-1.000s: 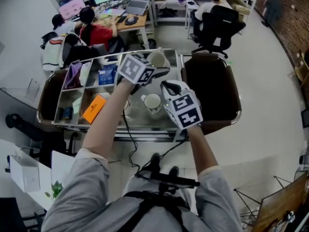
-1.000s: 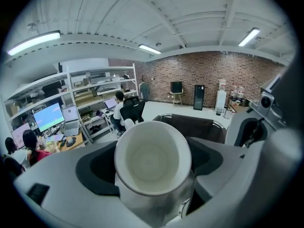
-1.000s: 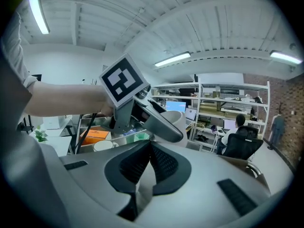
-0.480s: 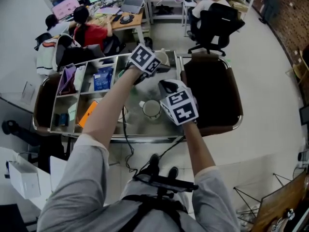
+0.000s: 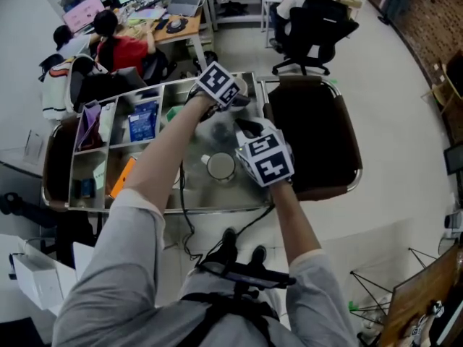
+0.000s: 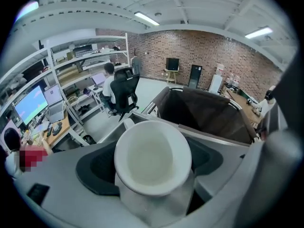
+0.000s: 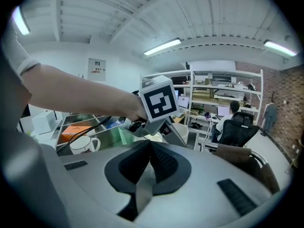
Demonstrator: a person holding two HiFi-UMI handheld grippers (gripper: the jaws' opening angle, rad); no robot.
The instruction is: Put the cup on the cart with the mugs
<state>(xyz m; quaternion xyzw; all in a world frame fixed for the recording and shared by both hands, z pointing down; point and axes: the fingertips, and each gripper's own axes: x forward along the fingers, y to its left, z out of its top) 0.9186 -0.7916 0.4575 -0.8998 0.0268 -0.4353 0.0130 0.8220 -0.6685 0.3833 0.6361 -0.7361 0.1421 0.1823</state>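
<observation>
A plain white cup (image 6: 152, 158) sits upright between the jaws of my left gripper (image 6: 153, 184), which is shut on it. In the head view the left gripper (image 5: 233, 98) holds the cup over the far side of the metal cart (image 5: 189, 197). A white mug (image 5: 221, 166) with a handle stands on the cart's tray, also seen as the mug (image 7: 84, 144) in the right gripper view. My right gripper (image 5: 246, 127) hovers just right of that mug. Its jaws are shut with nothing between them (image 7: 145, 172).
The cart's left half has compartments with an orange box (image 5: 121, 177), a blue packet (image 5: 143, 121) and other small items. A dark brown bin cart (image 5: 318, 136) stands against the right side. People sit at desks (image 5: 155, 20) beyond, with an office chair (image 5: 311, 31).
My left gripper has carried the cup farther away over the cart, toward its far edge. The right gripper has stayed near the mug. The head view has shifted slightly.
</observation>
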